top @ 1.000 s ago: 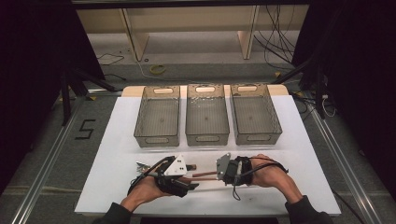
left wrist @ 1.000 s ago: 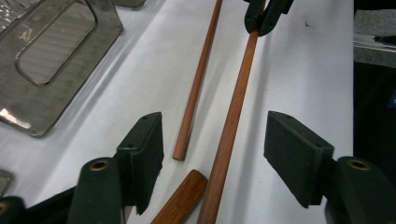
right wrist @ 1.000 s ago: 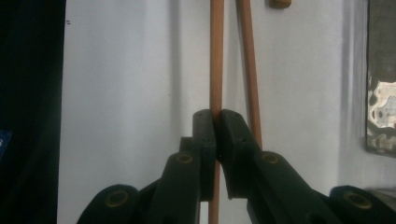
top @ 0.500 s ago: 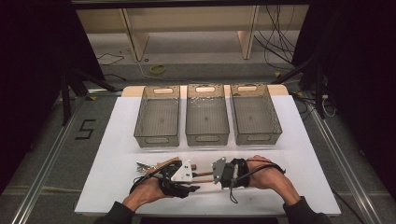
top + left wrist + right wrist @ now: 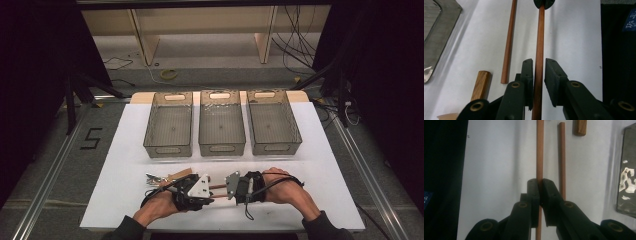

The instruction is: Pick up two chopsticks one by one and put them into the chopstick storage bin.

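My right hand-held gripper (image 5: 540,185) is clamped on a thin wooden dowel (image 5: 539,45). My left hand-held gripper (image 5: 539,68), just been closing, straddles that dowel, one jaw slightly apart. A second dowel (image 5: 508,40) lies just beside it on the tabletop (image 5: 125,165).

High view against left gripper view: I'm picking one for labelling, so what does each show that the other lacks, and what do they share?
High view: the whole row of three clear bins, and the person's left hand and right hand. Left gripper view: up close, the left gripper, whose jaws have just been closing around the held rod; whether both pads press is unclear. Beside it lie a loose rod and a wooden block. Shared: the white sheet, the held rod, and the right gripper clamped on it.
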The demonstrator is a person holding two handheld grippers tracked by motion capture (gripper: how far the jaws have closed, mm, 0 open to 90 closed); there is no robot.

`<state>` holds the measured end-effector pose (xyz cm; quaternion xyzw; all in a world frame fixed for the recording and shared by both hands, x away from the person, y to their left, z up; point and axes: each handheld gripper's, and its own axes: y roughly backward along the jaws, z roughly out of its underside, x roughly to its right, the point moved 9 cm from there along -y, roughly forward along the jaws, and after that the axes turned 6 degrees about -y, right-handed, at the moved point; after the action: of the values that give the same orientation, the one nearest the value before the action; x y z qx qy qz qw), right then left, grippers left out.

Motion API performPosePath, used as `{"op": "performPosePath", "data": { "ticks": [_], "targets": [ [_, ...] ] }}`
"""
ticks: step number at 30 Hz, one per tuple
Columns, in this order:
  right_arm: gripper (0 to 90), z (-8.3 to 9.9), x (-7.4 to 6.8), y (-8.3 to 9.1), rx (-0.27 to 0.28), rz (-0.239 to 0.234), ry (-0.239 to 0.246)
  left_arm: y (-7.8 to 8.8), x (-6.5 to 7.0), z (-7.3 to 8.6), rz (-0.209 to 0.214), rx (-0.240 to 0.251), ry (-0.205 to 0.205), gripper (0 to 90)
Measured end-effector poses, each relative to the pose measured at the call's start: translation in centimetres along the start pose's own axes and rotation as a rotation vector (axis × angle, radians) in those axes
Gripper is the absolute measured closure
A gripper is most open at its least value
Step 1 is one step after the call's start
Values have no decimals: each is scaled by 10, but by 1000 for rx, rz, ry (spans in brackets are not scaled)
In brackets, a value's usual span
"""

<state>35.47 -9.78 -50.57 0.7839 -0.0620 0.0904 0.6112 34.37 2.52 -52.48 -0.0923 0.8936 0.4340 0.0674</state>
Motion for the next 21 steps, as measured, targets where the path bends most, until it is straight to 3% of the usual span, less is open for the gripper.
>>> {"op": "performPosePath", "data": {
  "ticks": [6, 11, 12, 13, 14, 16, 17, 20, 21],
  "targets": [
    [853, 0, -3, -1, -4, -5, 11, -1, 3, 0, 12, -11, -22, 823],
    [837, 1, -2, 1, 0, -4, 13, 0, 2, 0, 10, -1, -16, 827],
    [804, 1, 0, 2, 6, -3, 0, 1, 2, 1, 10, -3, -15, 829],
    [707, 2, 3, 6, 16, 10, -20, 1, 1, 2, 7, 1, -11, 829],
    [707, 2, 3, 6, 16, 10, -20, 2, 1, 2, 8, -3, -6, 829],
    [624, 2, 8, 11, 49, 30, -58, 3, -5, 4, -20, 5, 22, 829],
    [537, 3, 12, 18, 77, 24, -115, 4, -9, 7, -33, 4, 38, 830],
    [508, 4, 18, 24, 120, 44, -151, 8, -16, 12, -56, 7, 74, 830],
    [470, 4, 23, 30, 157, 55, -192, 10, -19, 14, -66, 7, 90, 830]
  ]
}}
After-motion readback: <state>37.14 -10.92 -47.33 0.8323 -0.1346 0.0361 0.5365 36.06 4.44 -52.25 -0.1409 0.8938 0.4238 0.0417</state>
